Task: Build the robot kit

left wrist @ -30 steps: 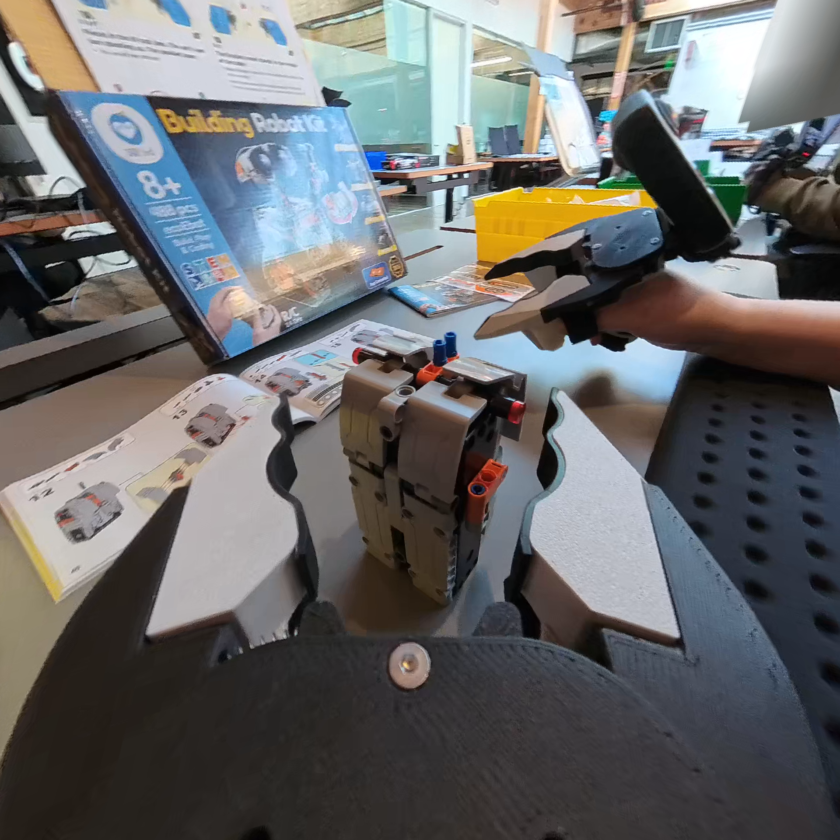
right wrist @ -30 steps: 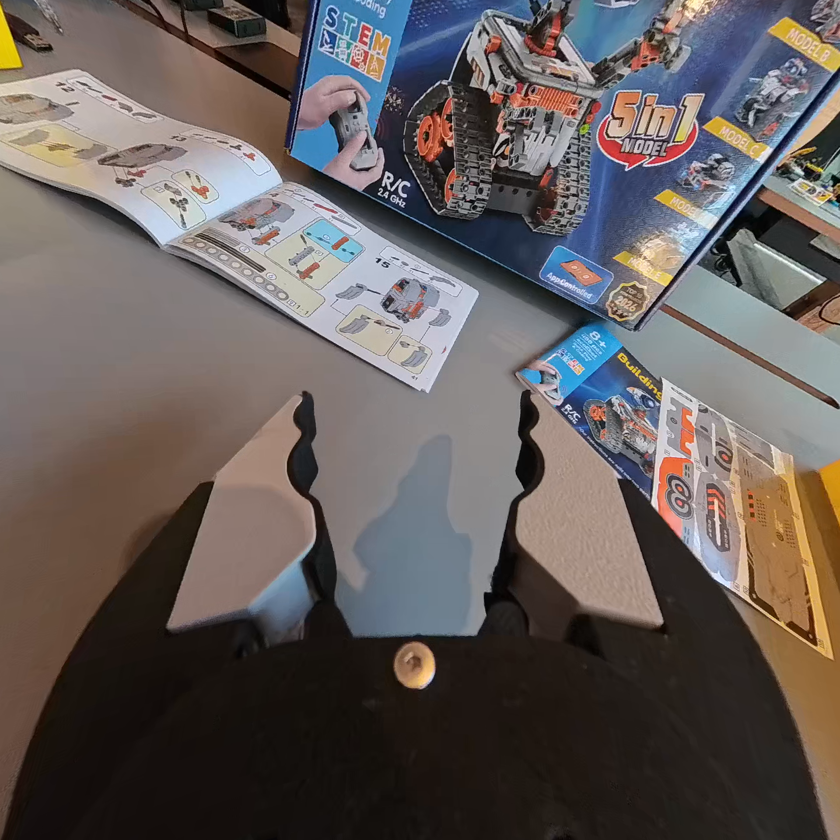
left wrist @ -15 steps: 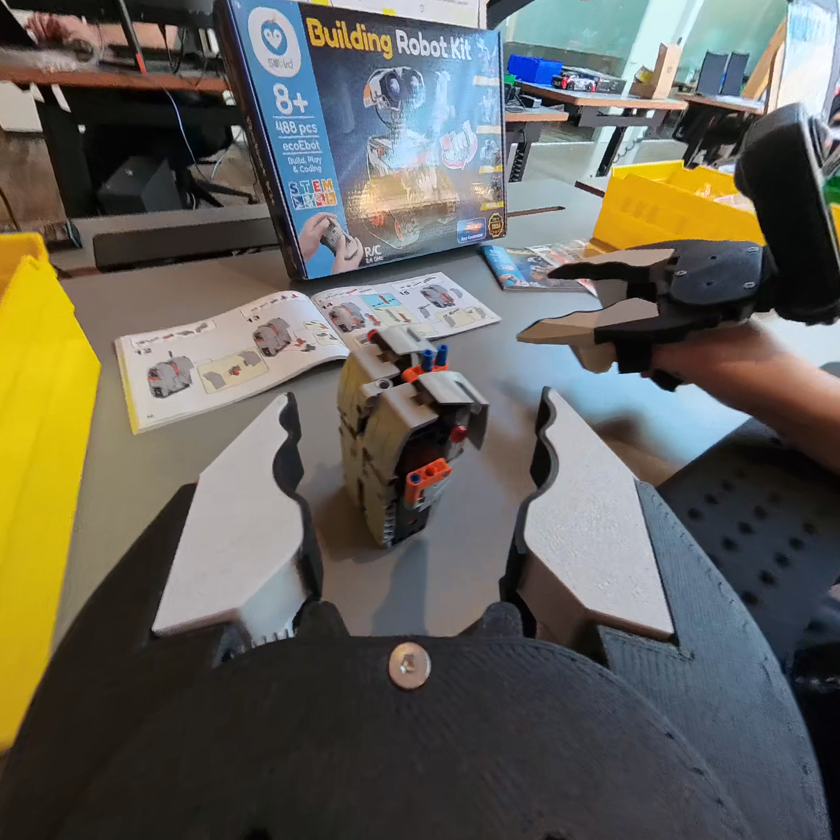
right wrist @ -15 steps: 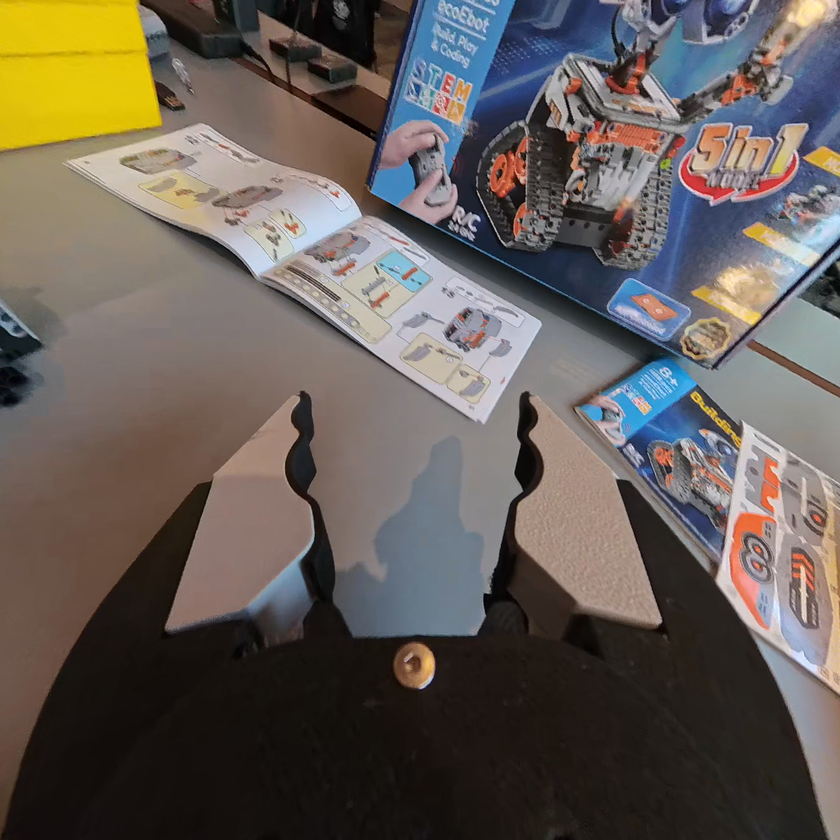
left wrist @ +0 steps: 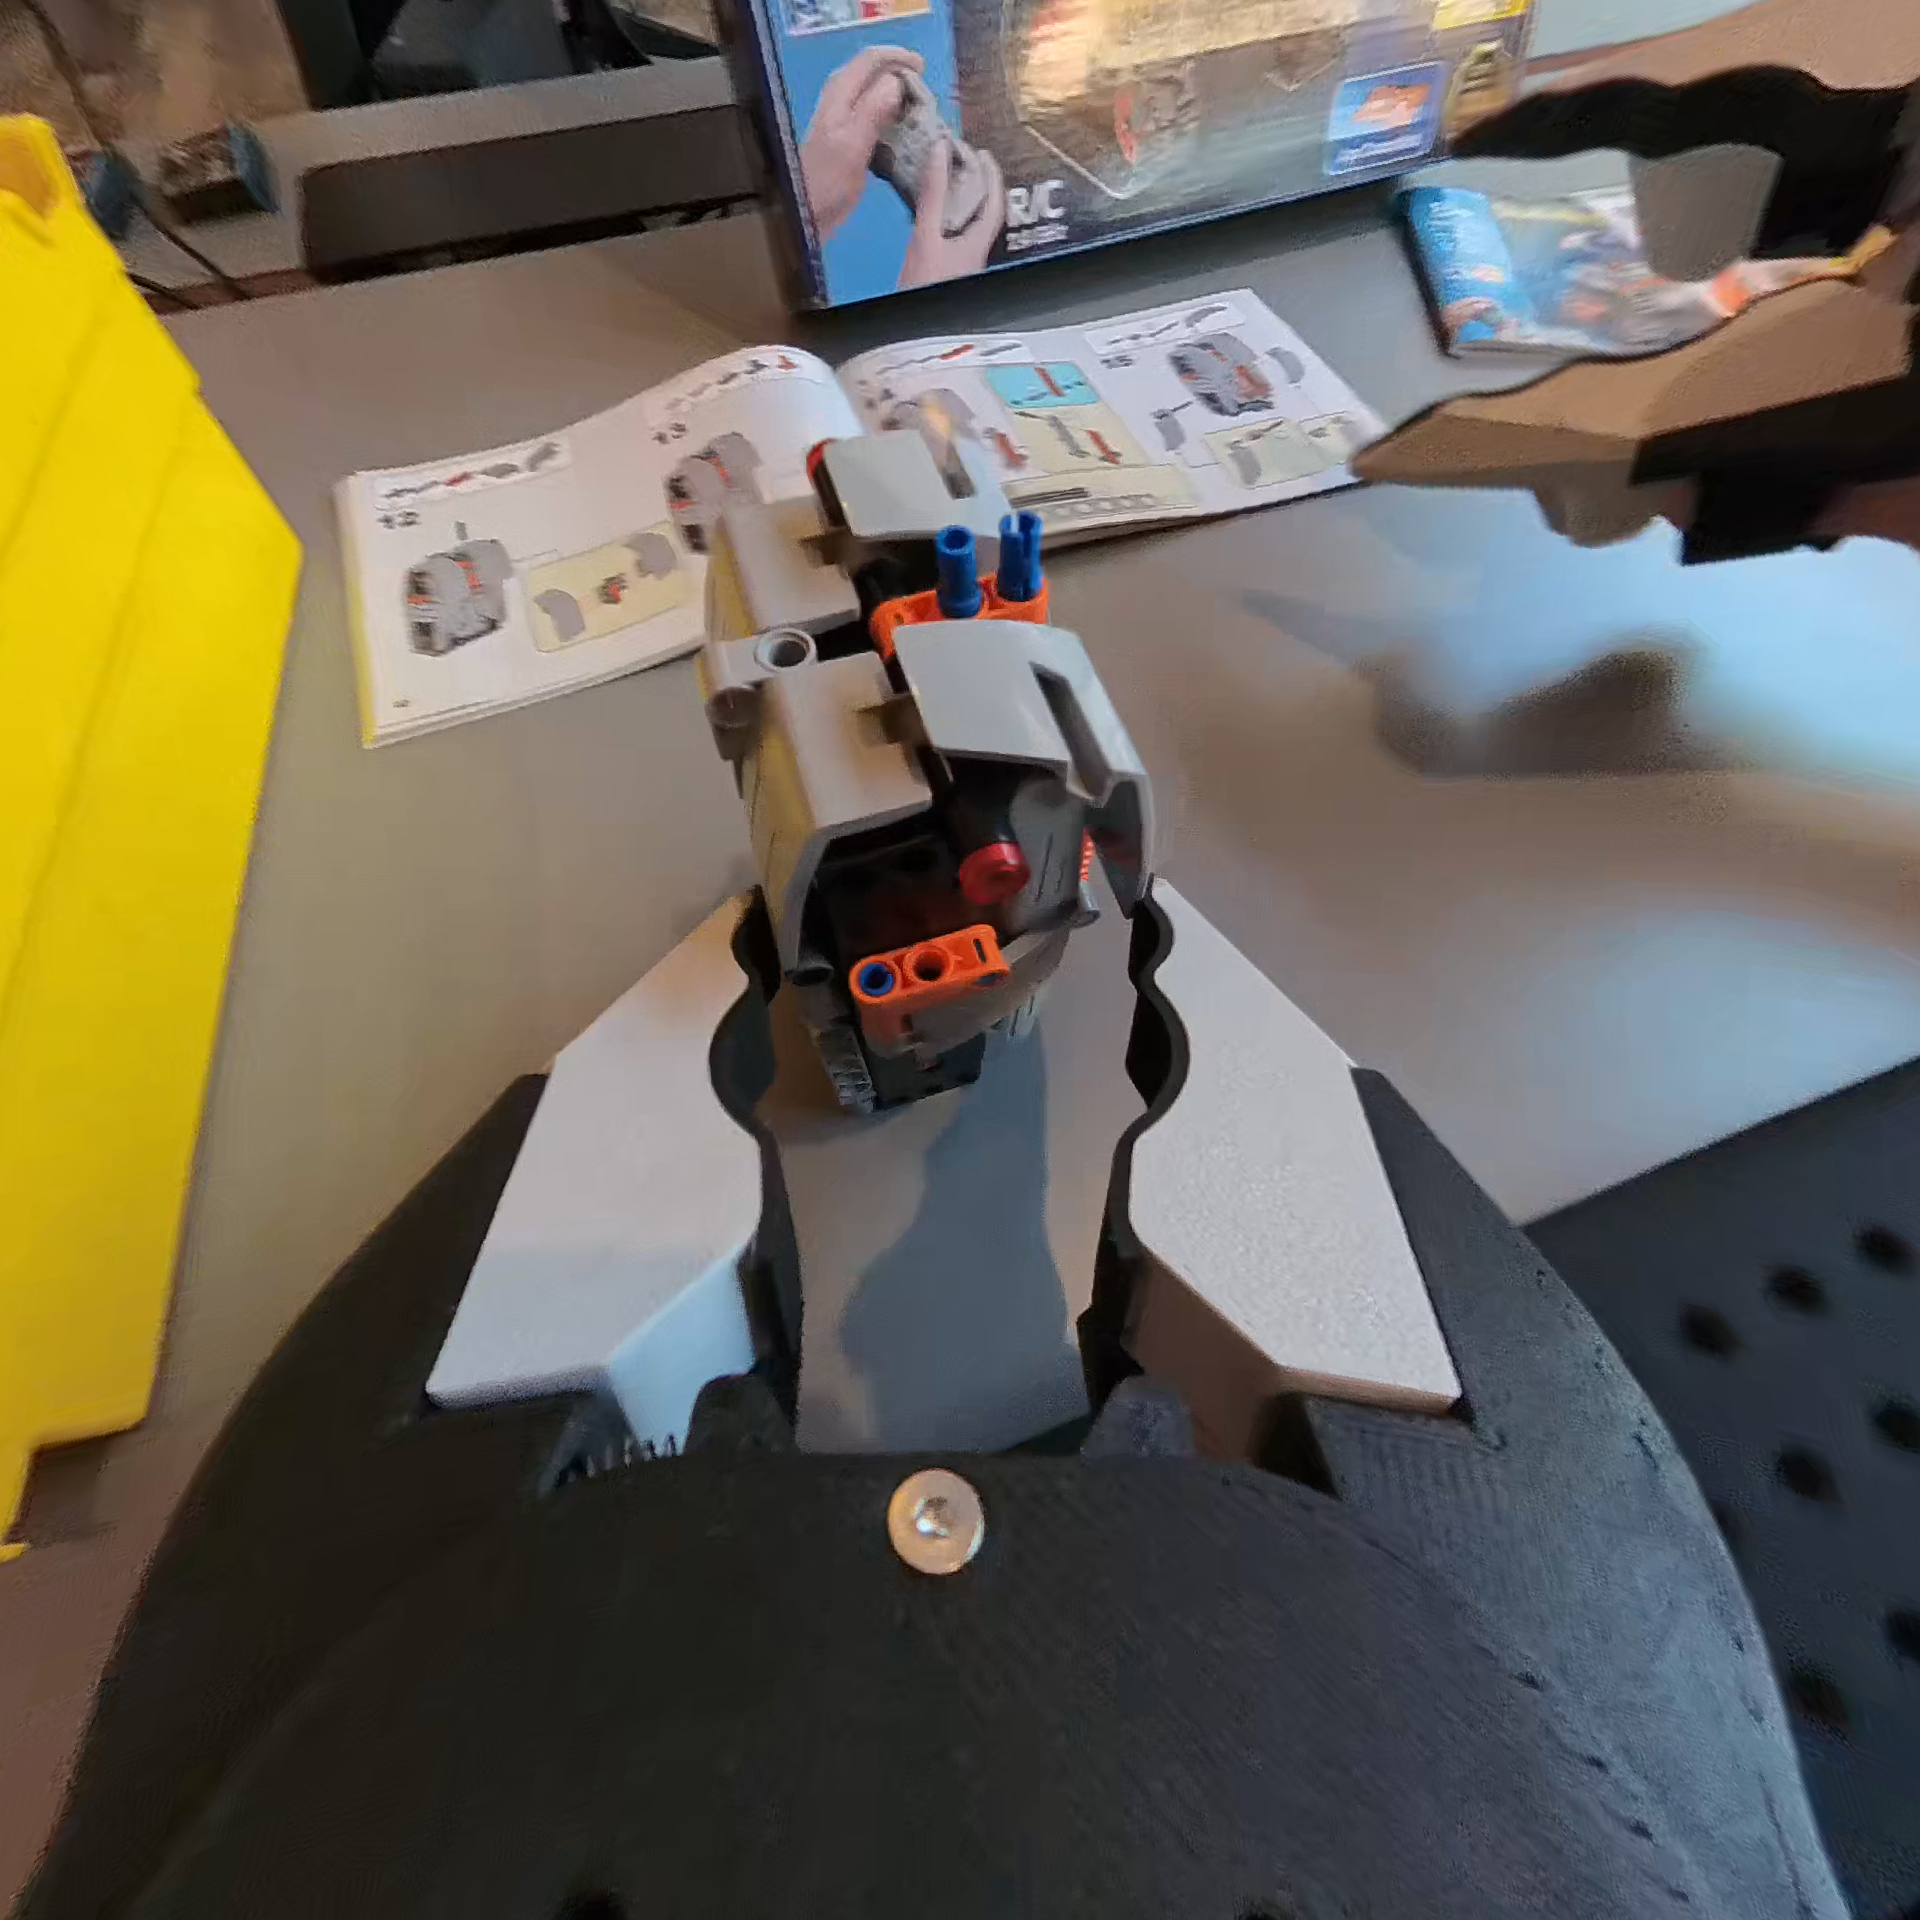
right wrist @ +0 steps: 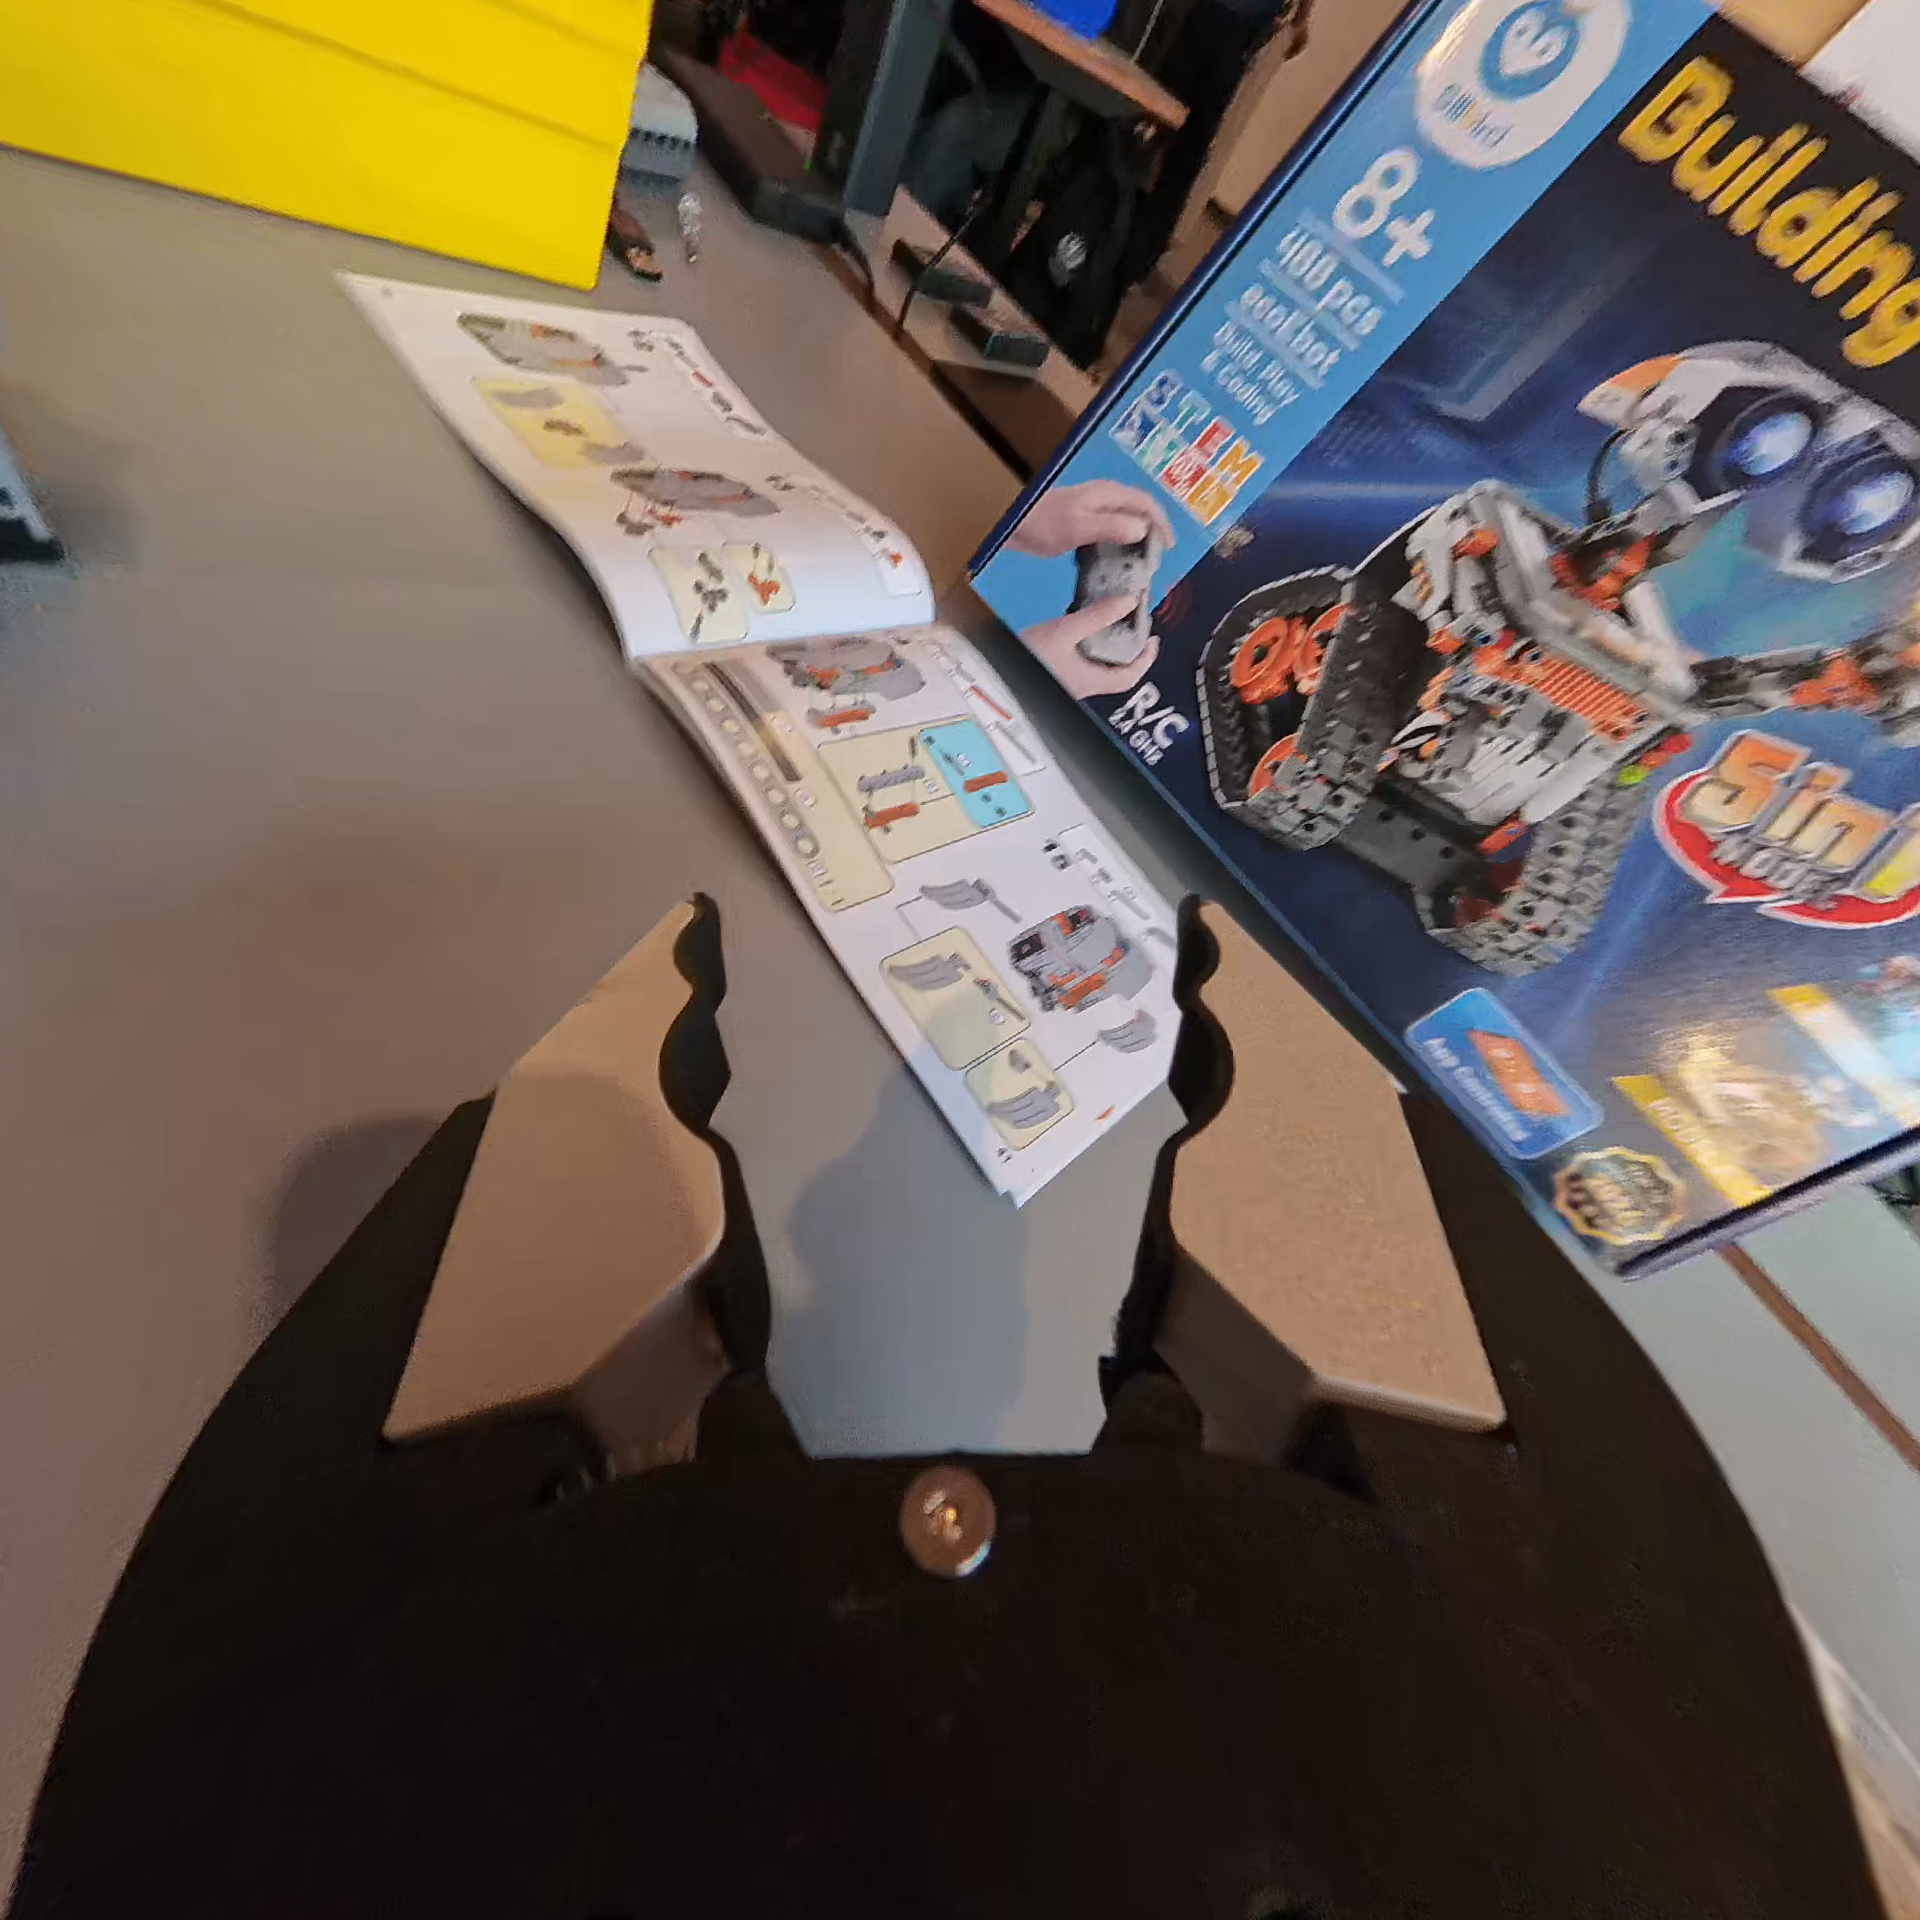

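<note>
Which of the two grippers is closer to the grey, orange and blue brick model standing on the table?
Left. The left gripper has its open fingertips on either side of the brick model. The right gripper hangs off to its right, over the open instruction booklet.

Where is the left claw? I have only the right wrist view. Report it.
Observer: The left claw has a grey brick model standing between its fingertips.
Operator: Say whether it grips.
Observer: Cannot tell. The tips flank the model's lower sides, but whether they touch it is unclear.
Operator: Name what lies to its right.
Observer: A black perforated mat.
</note>
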The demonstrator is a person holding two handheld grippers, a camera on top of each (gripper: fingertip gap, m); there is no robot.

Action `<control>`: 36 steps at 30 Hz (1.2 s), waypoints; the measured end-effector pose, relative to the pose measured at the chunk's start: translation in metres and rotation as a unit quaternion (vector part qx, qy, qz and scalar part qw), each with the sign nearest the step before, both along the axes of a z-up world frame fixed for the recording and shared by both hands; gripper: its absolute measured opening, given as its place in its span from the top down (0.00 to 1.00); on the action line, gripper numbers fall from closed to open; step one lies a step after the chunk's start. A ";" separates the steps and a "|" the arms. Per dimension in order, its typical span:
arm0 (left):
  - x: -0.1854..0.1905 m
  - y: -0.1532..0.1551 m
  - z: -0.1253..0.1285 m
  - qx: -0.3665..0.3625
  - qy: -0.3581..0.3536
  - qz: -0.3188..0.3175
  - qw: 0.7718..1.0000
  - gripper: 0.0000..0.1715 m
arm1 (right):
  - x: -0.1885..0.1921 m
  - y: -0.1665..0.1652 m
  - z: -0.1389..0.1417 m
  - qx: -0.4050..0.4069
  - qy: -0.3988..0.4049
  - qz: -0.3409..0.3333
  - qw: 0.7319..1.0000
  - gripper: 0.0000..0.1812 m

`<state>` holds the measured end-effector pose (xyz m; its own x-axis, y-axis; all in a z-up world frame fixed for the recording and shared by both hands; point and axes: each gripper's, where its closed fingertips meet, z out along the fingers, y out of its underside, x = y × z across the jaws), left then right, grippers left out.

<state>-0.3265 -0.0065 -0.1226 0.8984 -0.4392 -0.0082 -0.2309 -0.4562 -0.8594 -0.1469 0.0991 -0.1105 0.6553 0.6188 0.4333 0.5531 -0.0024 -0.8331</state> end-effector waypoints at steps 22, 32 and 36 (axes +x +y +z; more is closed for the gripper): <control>-0.023 0.035 0.007 0.028 -0.072 -0.105 0.991 0.53 | 0.007 -0.009 -0.006 -0.035 0.052 0.035 0.997 0.54; -0.032 0.031 -0.008 0.057 0.004 -0.048 0.997 0.59 | 0.008 -0.004 -0.007 -0.064 0.085 0.031 0.994 0.54; -0.039 0.032 -0.013 0.052 0.008 -0.036 0.998 0.66 | 0.008 -0.005 -0.005 -0.064 0.087 0.028 0.994 0.56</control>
<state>-0.3653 0.0256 -0.1354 0.8641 -0.4982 -0.0718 -0.2742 -0.3464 -0.8971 -0.1389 0.0942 -0.1150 0.6763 0.6990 0.2324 0.4033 -0.0873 -0.9109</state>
